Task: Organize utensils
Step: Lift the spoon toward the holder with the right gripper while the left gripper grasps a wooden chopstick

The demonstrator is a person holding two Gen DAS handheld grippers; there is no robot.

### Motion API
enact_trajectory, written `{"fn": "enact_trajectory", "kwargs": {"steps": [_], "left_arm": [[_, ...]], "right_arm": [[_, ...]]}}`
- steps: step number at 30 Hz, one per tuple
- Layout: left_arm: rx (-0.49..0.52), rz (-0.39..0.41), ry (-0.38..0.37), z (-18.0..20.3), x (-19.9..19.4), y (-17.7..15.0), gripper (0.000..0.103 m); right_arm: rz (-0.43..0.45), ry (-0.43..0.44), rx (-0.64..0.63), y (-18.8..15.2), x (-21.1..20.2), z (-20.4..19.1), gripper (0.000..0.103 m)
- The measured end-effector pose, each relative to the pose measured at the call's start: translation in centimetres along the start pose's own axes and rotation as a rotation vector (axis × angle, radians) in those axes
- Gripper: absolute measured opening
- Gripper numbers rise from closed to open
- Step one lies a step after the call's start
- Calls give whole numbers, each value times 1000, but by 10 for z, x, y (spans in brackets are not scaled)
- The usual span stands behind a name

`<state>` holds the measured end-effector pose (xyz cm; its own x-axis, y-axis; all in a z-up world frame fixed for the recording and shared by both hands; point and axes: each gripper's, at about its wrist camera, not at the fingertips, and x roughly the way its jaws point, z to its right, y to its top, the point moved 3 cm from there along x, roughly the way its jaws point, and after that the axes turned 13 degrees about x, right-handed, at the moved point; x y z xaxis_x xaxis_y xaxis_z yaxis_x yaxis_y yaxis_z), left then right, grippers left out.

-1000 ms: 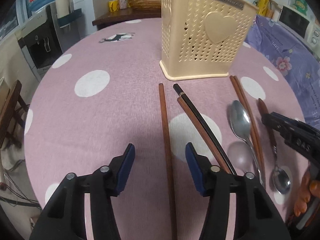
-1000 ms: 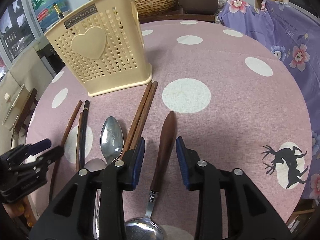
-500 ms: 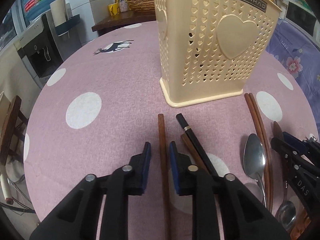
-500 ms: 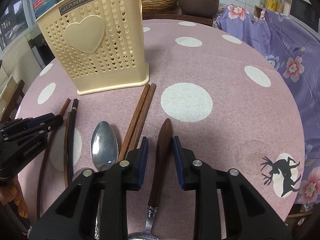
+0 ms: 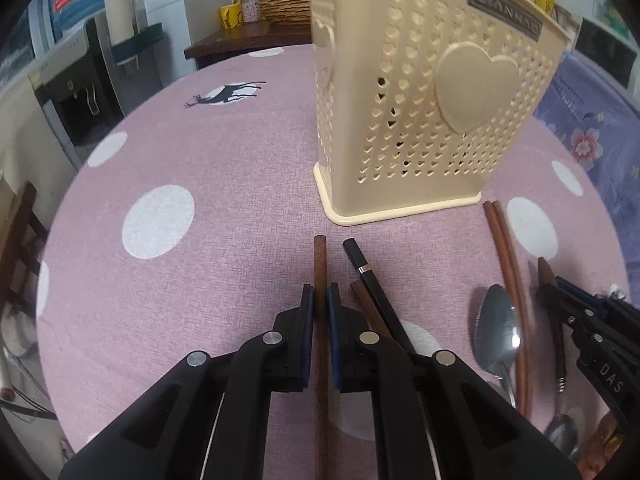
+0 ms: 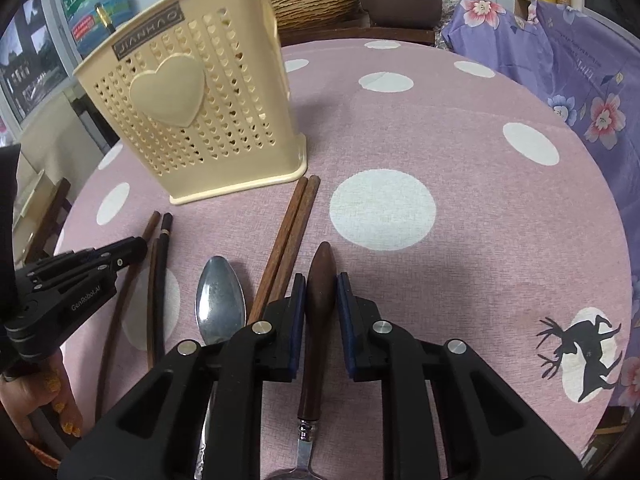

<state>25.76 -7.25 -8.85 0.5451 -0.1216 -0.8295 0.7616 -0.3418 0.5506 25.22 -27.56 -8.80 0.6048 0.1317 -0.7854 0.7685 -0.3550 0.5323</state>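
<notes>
Both claws just closing: left gripper (image 5: 320,300) pinches brown wooden chopstick (image 5: 320,264), right gripper (image 6: 320,292) clamps wooden-handled spoon (image 6: 318,280). Risk: end-held utensils pivot, snag perforated cream plastic holder (image 6: 192,120) rim.

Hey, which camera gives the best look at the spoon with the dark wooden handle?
The right wrist view. There the spoon with the dark wooden handle runs up the middle, its handle clamped between the right claw pads. In the left wrist view it lies at the right edge, mostly hidden behind that claw.
</notes>
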Motion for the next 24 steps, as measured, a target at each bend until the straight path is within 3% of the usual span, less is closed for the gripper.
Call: {"fn": "enact_trajectory", "kwargs": {"steps": [5,11,17,24], "left_arm": [[-46,72,-40,-10,-28,2,8],[-105,218,-99,-32,-93,7,8],[-114,360,-51,-49,-147,15,8],[-122,394,-27,-50,-156,20,8]], "right_arm": [[42,63,20,8,-25,3,17],[124,150,18,22,-74,8,16],[215,187,-6,33,-123,12,16],[234,185,-14,36,-129,10,16]]}}
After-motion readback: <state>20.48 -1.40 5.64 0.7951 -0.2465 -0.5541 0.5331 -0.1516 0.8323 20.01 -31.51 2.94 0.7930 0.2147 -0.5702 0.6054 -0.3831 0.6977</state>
